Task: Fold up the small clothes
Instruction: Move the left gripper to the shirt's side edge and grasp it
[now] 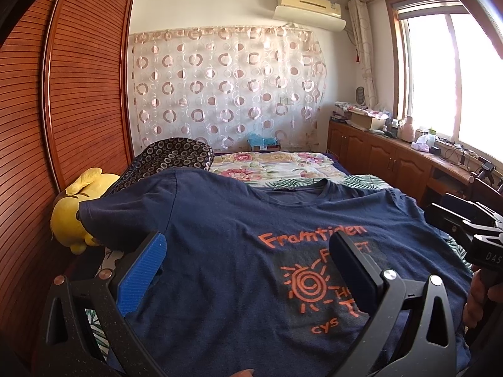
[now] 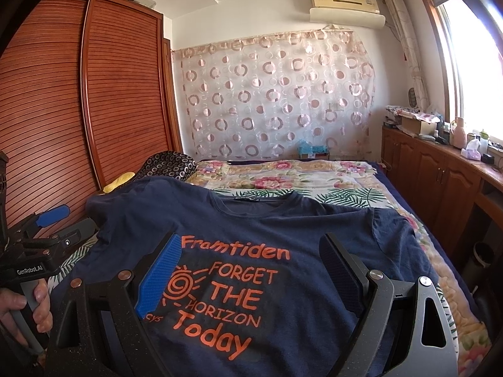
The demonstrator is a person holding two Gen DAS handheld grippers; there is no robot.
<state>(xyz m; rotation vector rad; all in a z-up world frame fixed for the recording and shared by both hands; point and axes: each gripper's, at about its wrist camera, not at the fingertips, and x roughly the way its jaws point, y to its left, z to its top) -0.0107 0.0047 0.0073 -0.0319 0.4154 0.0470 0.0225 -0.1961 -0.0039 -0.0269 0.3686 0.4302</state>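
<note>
A navy T-shirt (image 2: 283,226) lies spread face up on the bed (image 2: 418,210), collar toward the far wall, its orange print reading "Framtiden", "FORGET THE HORIZON Today" beside a sun spiral. One sleeve (image 1: 125,216) reaches toward the wardrobe side and rides over a raised dark patterned cushion (image 1: 176,154); the other sleeve (image 2: 393,229) lies flat toward the window side. The cloth shows light wrinkles across the chest and no fold.

Left gripper (image 1: 248,270): jaws wide apart, nothing between them. It is held low over the lower part of the shirt, with one blue-padded finger (image 1: 143,278) above the shirt's wardrobe-side edge and the black finger over the printed area. Whether either fingertip touches the cloth cannot be determined. In the right wrist view this gripper (image 2: 55,220) appears at the shirt's left edge, held by the left hand (image 2: 28,311).

Right gripper (image 2: 248,276): jaws wide apart, nothing held. It is positioned over the printed lettering, its fingers framing the text. Contact with the cloth cannot be determined.

A floral quilt (image 1: 276,166) covers the bed beyond the collar. A yellow plush toy (image 1: 72,210) sits against the slatted wooden wardrobe (image 1: 81,94), just beside the sleeve. A circle-patterned sheer curtain (image 2: 276,94) hangs on the far wall, below an air conditioner (image 2: 345,9). A cluttered wooden counter (image 2: 440,160) runs under the window (image 1: 456,78).
</note>
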